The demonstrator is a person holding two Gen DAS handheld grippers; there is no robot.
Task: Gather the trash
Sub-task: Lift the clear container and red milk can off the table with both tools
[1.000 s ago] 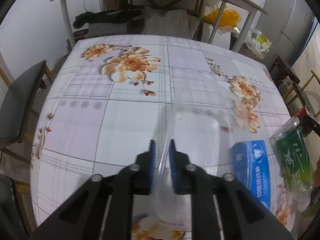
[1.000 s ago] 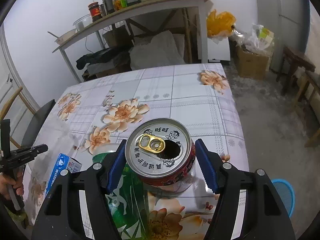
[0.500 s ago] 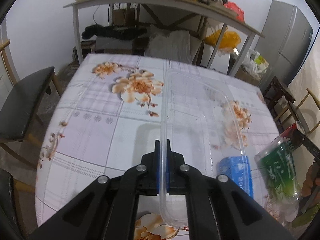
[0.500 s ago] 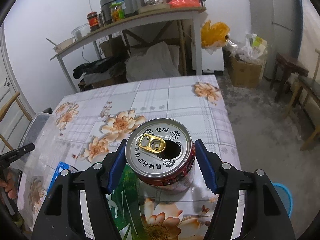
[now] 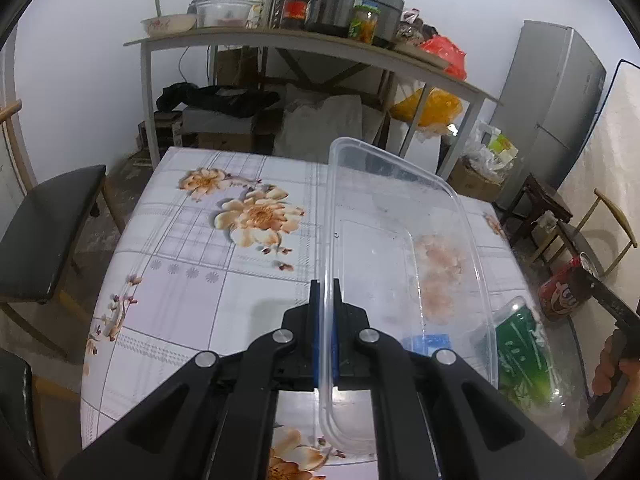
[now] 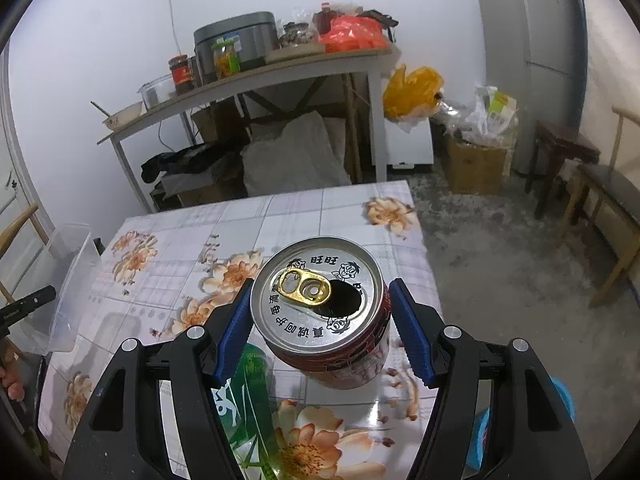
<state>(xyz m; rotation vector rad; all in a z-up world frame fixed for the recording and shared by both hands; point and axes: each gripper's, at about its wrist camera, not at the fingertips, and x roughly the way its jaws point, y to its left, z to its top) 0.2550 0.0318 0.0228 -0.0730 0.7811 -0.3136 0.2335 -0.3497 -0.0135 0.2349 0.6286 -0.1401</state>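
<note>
My left tongs [image 5: 325, 300] are pinched shut on the near rim of the clear plastic tub [image 5: 400, 240], which hangs off the flowered table [image 5: 192, 280] so I can carry it. My right tongs [image 6: 324, 320] are clamped on the sides of the opened red can [image 6: 324, 312], held upright, I think, to keep dregs in. The green bottle [image 6: 244, 400] lies on the table below it, waiting.

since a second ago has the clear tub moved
Yes. The left gripper, shut on the clear tub, has lifted it: its far rim lay low over the tablecloth before and now stands up past the table's far edge.
</note>
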